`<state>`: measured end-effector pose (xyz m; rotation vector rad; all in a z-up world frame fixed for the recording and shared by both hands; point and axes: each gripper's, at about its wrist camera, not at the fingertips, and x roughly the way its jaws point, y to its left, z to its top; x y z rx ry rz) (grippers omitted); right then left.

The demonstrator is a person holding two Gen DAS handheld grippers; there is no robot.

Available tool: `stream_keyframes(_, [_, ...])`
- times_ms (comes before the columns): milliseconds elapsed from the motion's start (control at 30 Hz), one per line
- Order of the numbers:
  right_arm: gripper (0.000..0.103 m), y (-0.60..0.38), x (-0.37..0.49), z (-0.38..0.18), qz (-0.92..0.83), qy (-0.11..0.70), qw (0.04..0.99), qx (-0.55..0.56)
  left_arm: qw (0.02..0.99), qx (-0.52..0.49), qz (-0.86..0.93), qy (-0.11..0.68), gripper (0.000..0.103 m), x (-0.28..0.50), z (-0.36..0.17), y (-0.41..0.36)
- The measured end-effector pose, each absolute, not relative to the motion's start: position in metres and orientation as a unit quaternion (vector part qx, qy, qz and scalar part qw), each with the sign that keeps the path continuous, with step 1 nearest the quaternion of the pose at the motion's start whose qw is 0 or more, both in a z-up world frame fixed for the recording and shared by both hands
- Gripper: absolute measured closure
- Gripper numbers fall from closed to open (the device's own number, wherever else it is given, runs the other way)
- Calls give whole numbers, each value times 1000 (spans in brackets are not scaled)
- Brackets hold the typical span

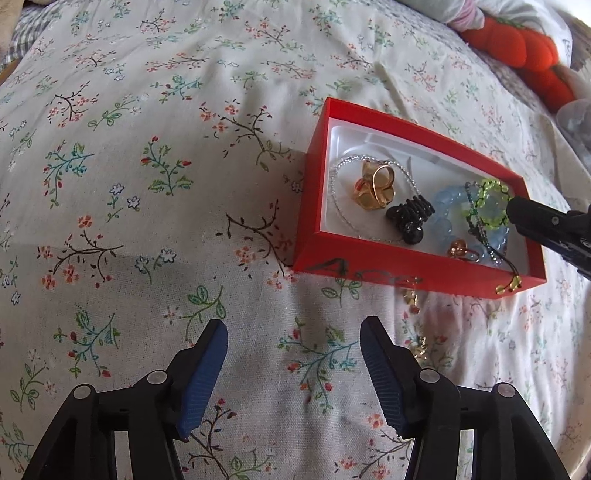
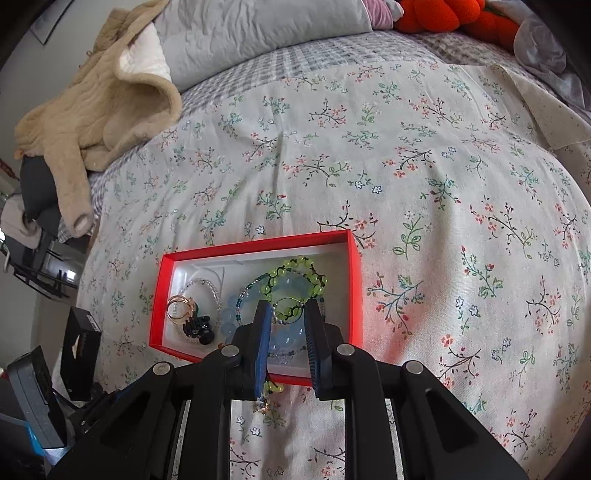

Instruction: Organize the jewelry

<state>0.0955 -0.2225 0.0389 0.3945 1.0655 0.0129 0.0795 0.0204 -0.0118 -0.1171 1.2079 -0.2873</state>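
Observation:
A red box (image 1: pixel 406 273) lies on the flowered bedspread (image 1: pixel 147 184). It holds a gold flower ring (image 1: pixel 375 188), a black hair claw (image 1: pixel 408 218), a silver chain (image 1: pixel 338 173), a blue bead bracelet (image 1: pixel 448 201) and a green bead bracelet (image 1: pixel 487 206). My right gripper (image 2: pixel 288 306) hangs over the box (image 2: pixel 354 295). Its jaws stand narrow, and a small loop of the green bracelet (image 2: pixel 295 267) spans the gap between the pads. The bracelet's tail hangs over the front wall. My left gripper (image 1: pixel 295 325) is open and holds nothing, over bare bedspread in front of the box. A gold chain (image 1: pixel 421 349) lies just right of it.
A beige quilted garment (image 2: pixel 99 110) and a grey pillow (image 2: pixel 258 29) lie at the far end of the bed. An orange plush toy (image 1: pixel 532 48) sits at the back right. A black box (image 2: pixel 79 343) and other devices stand off the bed's left edge.

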Motion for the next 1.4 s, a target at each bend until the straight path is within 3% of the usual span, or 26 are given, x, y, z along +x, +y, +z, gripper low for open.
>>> stream_keyframes(233, [80, -222, 97, 39, 10, 501, 844, 192, 809, -52, -137, 570, 39, 80, -14, 17])
stream_keyframes(600, [56, -228, 77, 58, 11, 493, 846, 201, 804, -51, -146, 575, 39, 71, -10, 8])
stream_keyframes(1033, [54, -230, 51, 42, -12, 540, 821, 185, 785, -60, -170, 592, 40, 64, -16, -9])
stream_keyframes(1300, [54, -238, 45, 24, -25, 568, 804, 175, 766, -73, -209, 604, 71, 66, -23, -30])
stream_keyframes(1400, [54, -241, 45, 20, -28, 575, 800, 172, 761, -72, -218, 607, 77, 67, -26, -39])
